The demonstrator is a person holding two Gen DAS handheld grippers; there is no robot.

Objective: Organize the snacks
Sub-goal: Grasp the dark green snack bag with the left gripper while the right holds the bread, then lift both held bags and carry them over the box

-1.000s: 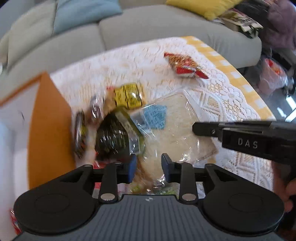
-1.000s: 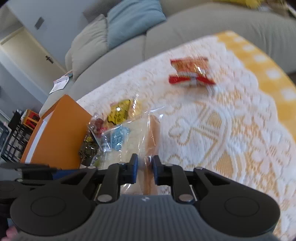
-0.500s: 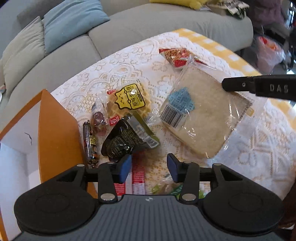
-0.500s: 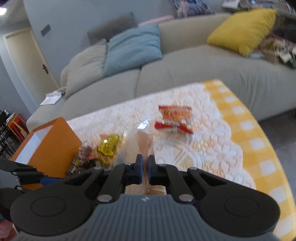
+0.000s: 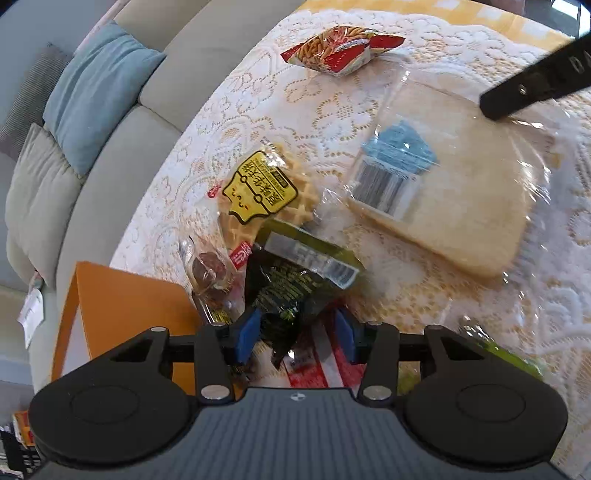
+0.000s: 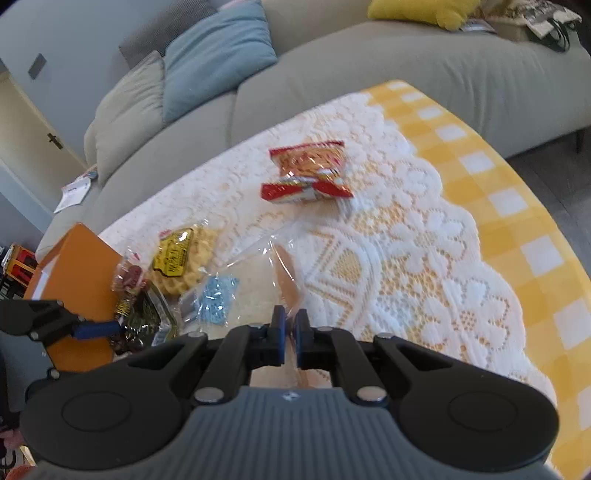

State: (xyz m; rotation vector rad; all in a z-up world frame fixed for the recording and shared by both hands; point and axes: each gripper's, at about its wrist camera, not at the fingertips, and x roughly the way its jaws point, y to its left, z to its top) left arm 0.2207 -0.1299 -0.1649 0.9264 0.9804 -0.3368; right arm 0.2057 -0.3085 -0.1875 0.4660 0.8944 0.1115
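At 6 o'clock of pile: left gripper (image 5: 295, 334) dropped closer, spread wide astride dark green packet (image 5: 291, 288). Right gripper (image 6: 289, 325) still clenched on bread bag (image 6: 258, 291), lifted clear. Pickup likely next.

Left gripper (image 5: 297, 334) has descended and now straddles the dark green packet (image 5: 291, 284), jaws wider apart. Right gripper (image 6: 290, 332) has carried the bagged bread (image 5: 454, 192) rightward, off the pile.

Grey sofa (image 6: 369, 74) behind the table.
Blue cushion (image 6: 214, 55), grey cushion (image 6: 125, 110), yellow cushion (image 6: 424, 9); lace cloth (image 6: 424, 258) over yellow check.
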